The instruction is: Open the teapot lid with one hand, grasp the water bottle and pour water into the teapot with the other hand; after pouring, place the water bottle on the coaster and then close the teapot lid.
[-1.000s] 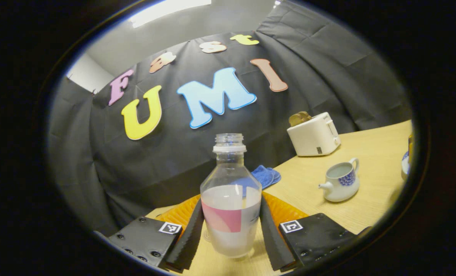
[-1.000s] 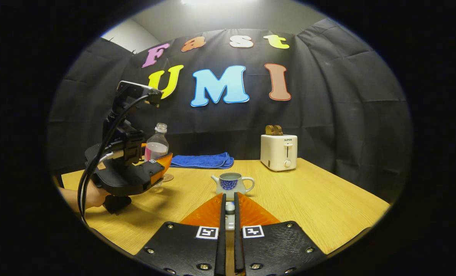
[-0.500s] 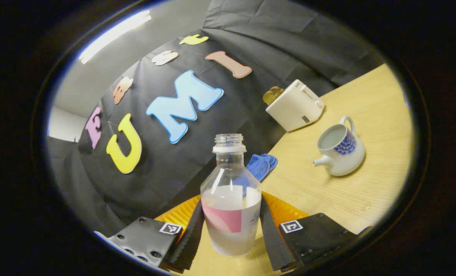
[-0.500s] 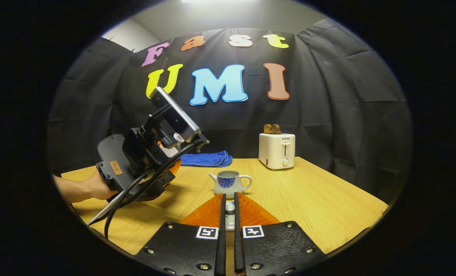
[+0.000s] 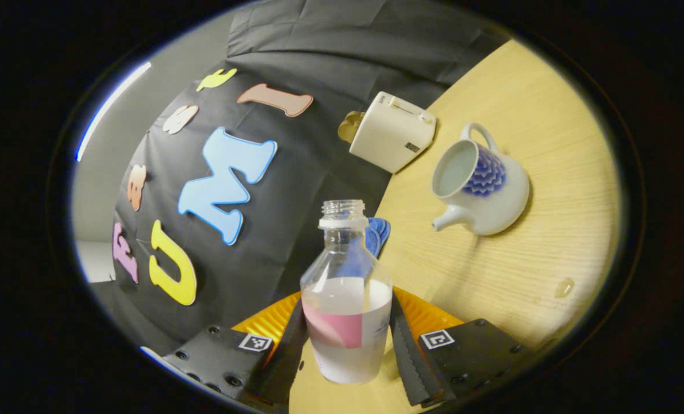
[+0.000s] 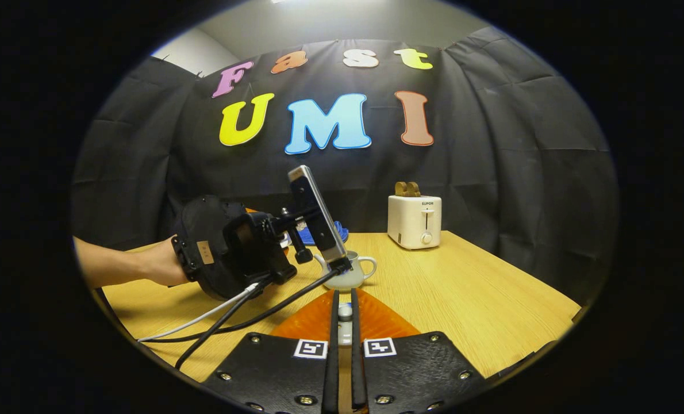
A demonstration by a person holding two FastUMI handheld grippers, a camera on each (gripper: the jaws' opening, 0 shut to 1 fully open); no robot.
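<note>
Water bottle [image 5: 346, 322], uncapped, gripped between both fingers of the left gripper [image 5: 346, 359], has in 1 second swung tilted toward the open teapot [image 5: 480, 187] on the counter [image 5: 526, 270] (pouring looks imminent). Right gripper [image 6: 342, 339] pinches the lid [image 6: 345, 312].

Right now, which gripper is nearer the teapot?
Left. The left gripper, shut on the water bottle, is tilted beside the open teapot. The right gripper, holding the lid, sits farther back across the table.
</note>
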